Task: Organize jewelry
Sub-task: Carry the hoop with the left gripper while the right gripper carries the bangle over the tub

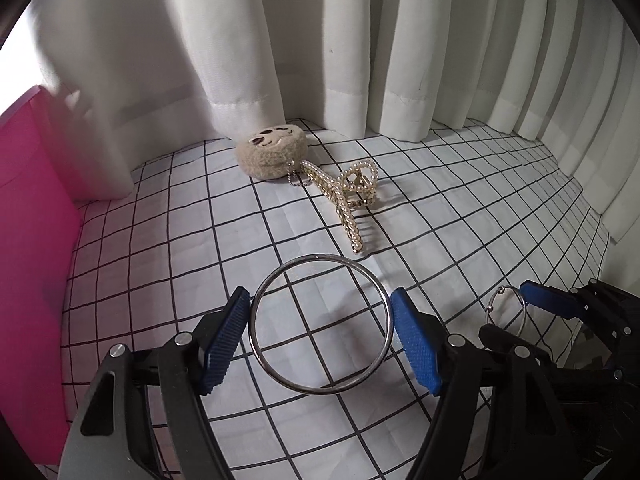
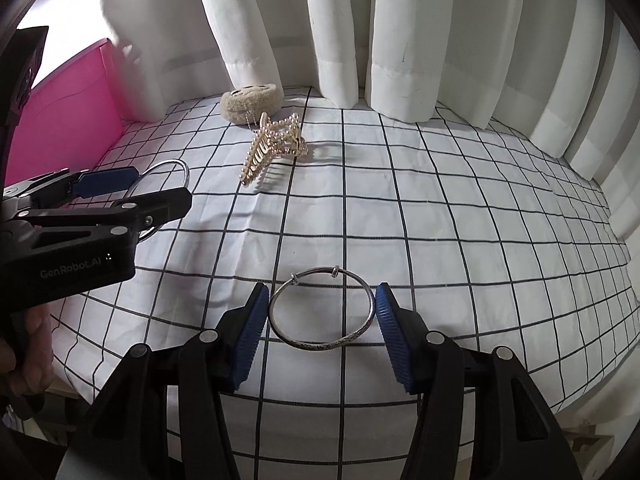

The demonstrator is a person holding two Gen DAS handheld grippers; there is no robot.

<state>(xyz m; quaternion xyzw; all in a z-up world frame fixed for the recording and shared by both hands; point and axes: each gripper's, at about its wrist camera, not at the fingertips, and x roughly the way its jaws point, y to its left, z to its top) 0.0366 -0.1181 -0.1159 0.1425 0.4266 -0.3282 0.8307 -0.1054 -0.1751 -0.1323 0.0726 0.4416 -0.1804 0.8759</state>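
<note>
My left gripper (image 1: 320,300) is shut on a plain silver bangle (image 1: 318,257); both blue pads press its sides and it hangs a little above the checked cloth (image 1: 200,240). My right gripper (image 2: 322,300) is shut the same way on a smaller silver bangle (image 2: 320,346) with two sliding knots at its far side. Each gripper shows in the other view: the right gripper (image 1: 506,310) at lower right with its bangle (image 1: 491,304), the left gripper (image 2: 160,188) at the left with the plain bangle (image 2: 176,162). A pearl-and-gold hair claw (image 1: 348,196) (image 2: 276,146) lies further back.
A beige plush smiley charm (image 1: 272,156) (image 2: 250,100) on a ball chain sits against the white curtain (image 1: 360,60) behind the claw. A pink box wall (image 1: 32,220) (image 2: 60,120) stands at the left. A hand (image 2: 28,344) holds the left gripper.
</note>
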